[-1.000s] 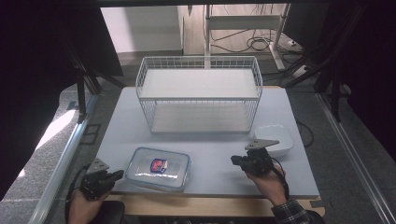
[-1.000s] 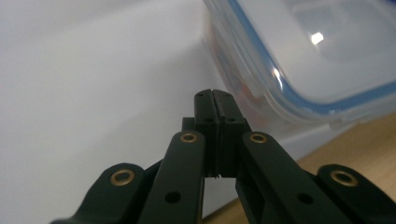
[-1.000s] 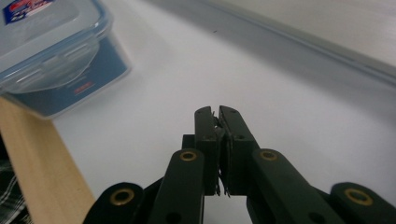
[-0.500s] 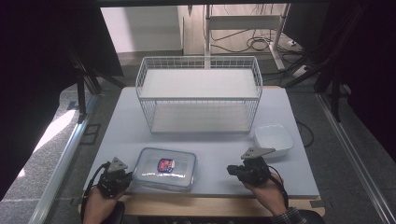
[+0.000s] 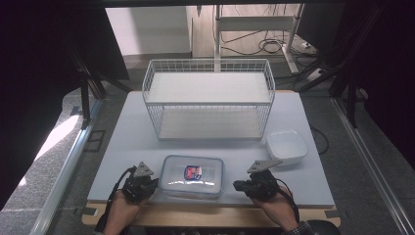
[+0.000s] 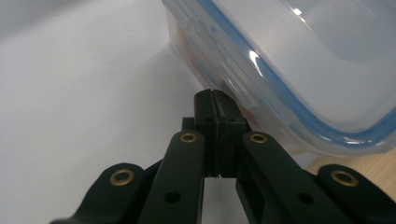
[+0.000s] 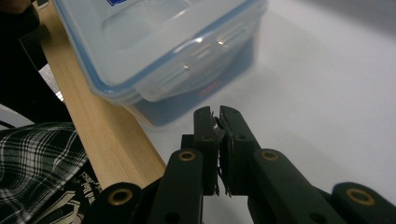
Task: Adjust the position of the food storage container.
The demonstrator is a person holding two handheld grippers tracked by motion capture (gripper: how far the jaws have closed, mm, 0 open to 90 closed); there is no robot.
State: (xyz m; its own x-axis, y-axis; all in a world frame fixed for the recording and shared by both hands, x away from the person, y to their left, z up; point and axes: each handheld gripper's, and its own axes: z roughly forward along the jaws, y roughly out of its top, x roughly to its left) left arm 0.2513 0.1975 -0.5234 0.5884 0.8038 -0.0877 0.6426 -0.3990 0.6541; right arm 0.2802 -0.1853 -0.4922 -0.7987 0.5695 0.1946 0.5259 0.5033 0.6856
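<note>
A clear plastic box (image 5: 193, 175) with a blue-sealed snap lid is seen low in the middle of the high view, lying flat on the pale worktop (image 5: 127, 147) near its front edge, below the white wire rack (image 5: 208, 98) and to the left of the small white bowl (image 5: 287, 146). The left tongs (image 5: 152, 184) are placed just at the box's left end, and in the left gripper view (image 6: 215, 95) their jaws are seen pressed together with nothing between them, the tips touching or almost touching a side clip of the lid. The right tongs (image 5: 238, 185) are held a little apart from the box's right end; in the right gripper view (image 7: 218, 112) they too are seen closed on nothing, aimed at the clip on that end. The step in hand is judged to be the working of the side clips, or a squeeze of the box from both ends. For this to be done well, each closed tip should be brought squarely under or against its clip, the box should be braced from the opposite end so that it is not pushed towards the wooden front edge, and force should be applied slowly, since the smooth plastic is likely to slide on the worktop.
</note>
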